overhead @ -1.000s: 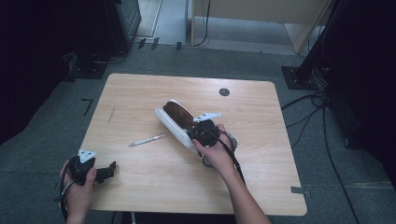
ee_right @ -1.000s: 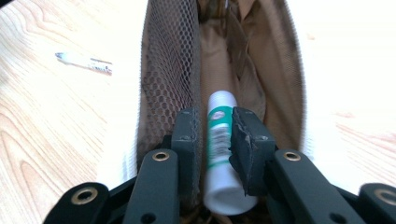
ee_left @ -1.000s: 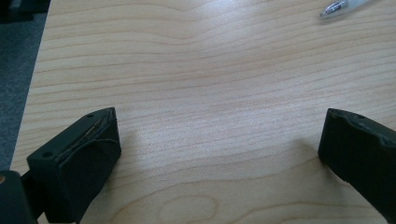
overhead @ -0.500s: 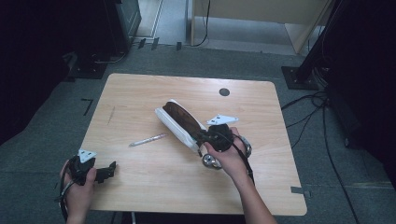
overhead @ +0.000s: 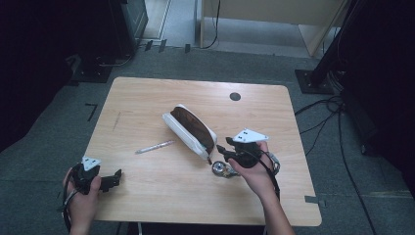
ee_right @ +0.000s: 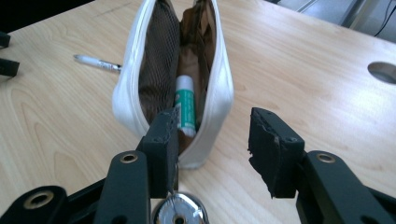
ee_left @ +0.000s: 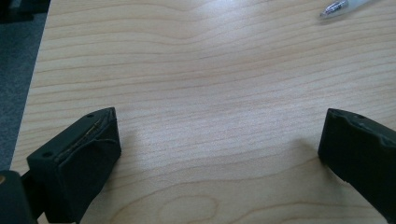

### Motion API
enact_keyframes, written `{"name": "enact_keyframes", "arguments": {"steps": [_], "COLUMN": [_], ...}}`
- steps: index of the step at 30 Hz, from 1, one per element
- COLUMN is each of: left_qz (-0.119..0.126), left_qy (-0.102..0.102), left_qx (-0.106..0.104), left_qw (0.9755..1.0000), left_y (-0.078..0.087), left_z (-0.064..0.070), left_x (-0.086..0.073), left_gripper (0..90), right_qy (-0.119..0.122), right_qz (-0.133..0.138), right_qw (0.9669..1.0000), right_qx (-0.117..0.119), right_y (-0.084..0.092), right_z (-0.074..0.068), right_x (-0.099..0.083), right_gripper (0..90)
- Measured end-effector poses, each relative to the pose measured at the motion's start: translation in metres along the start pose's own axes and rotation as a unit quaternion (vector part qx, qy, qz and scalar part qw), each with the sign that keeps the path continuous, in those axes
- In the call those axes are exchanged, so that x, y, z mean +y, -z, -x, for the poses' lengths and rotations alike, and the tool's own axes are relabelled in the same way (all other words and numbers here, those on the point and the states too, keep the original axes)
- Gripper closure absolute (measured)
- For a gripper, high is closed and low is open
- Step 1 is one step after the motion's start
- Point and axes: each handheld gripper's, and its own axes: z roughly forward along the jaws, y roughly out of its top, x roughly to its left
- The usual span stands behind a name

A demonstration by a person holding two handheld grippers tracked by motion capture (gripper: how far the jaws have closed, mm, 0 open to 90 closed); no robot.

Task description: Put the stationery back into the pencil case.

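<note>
Open pouch (overhead: 190, 129) mid-table (overhead: 147, 196), long axis diagonal from far-left to near-right, right gripper (overhead: 226, 152) just off its near end, jaws just opening, empty, left gripper (overhead: 113, 178) spread at near-left corner.

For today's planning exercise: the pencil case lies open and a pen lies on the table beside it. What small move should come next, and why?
Probably the left gripper should move toward the pen. The pencil case already gapes open, the right gripper has just been opening with nothing between its jaws, and the left's jaws stand open with the pen lying loose just ahead.
</note>
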Motion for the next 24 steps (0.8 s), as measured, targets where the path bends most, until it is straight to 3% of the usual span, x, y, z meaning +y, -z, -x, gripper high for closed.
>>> {"name": "enact_keyframes", "arguments": {"steps": [2, 8, 14, 24], "left_qz": [0.0, 0.0, 0.0, 0.0], "left_qy": [0.0, 0.0, 0.0, 0.0], "left_qx": [0.0, 0.0, 0.0, 0.0], "left_qw": [1.0, 1.0, 1.0, 1.0], "left_y": [0.0, 0.0, 0.0, 0.0], "left_z": [0.0, 0.0, 0.0, 0.0], "left_x": [0.0, 0.0, 0.0, 0.0], "left_gripper": [0.0, 0.0, 0.0, 0.0], "right_qy": [-0.01, -0.025, -0.039, -0.061], "right_qz": [0.003, -0.001, -0.009, -0.034], "right_qw": [0.9999, 0.9997, 0.9991, 0.9974], "right_qx": [0.01, 0.001, 0.009, 0.015], "right_y": [0.005, 0.009, 0.009, 0.005], "right_z": [0.004, 0.012, 0.016, 0.016], "right_x": [-0.009, -0.029, -0.047, -0.071], "right_gripper": [51.2, 41.2, 35.9, 34.0]}}
